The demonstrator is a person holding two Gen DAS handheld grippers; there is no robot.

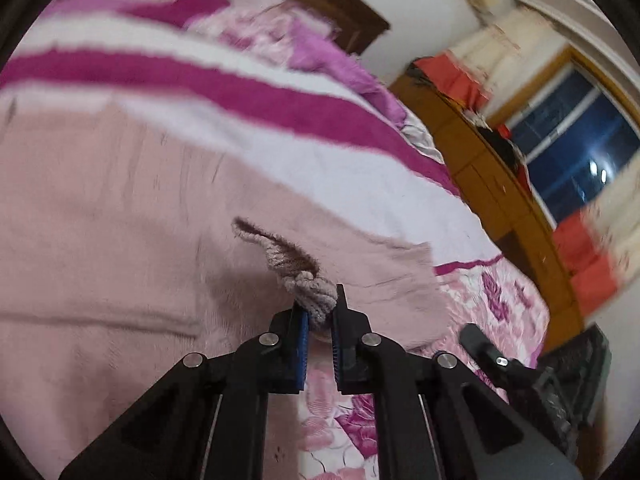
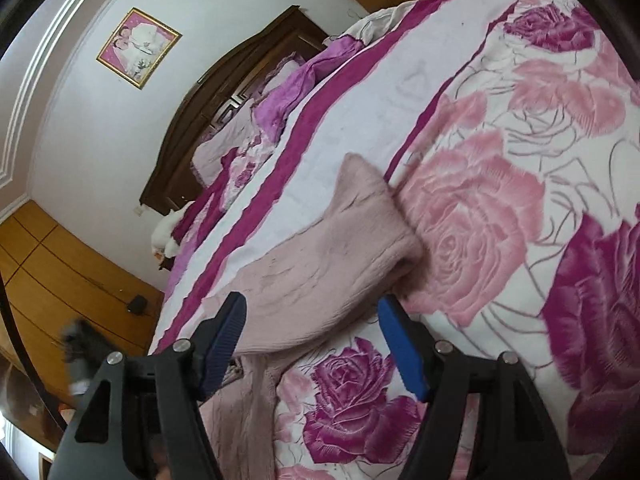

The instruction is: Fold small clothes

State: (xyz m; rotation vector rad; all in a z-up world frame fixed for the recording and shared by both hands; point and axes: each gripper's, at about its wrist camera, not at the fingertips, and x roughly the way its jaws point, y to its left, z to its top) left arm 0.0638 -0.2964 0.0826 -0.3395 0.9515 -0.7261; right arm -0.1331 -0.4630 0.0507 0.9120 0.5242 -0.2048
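A pale pink knitted garment (image 1: pixel 120 240) lies spread on the bed. My left gripper (image 1: pixel 319 312) is shut on a bunched, ribbed edge of it (image 1: pixel 312 296) and lifts that edge slightly. In the right wrist view the same garment (image 2: pixel 320 256) lies on the floral bedspread, one sleeve-like part reaching toward the bed's middle. My right gripper (image 2: pixel 310 340) is open and empty, its blue pads (image 2: pixel 404 352) just above the garment's near edge.
The bedspread (image 2: pixel 500 200) has pink and magenta roses and a white and magenta striped band. A dark wooden headboard (image 2: pixel 208 112) and purple pillows stand at the far end. A wooden cabinet (image 1: pixel 500 184) and a window flank the bed. The right gripper's body (image 1: pixel 520 372) shows at lower right.
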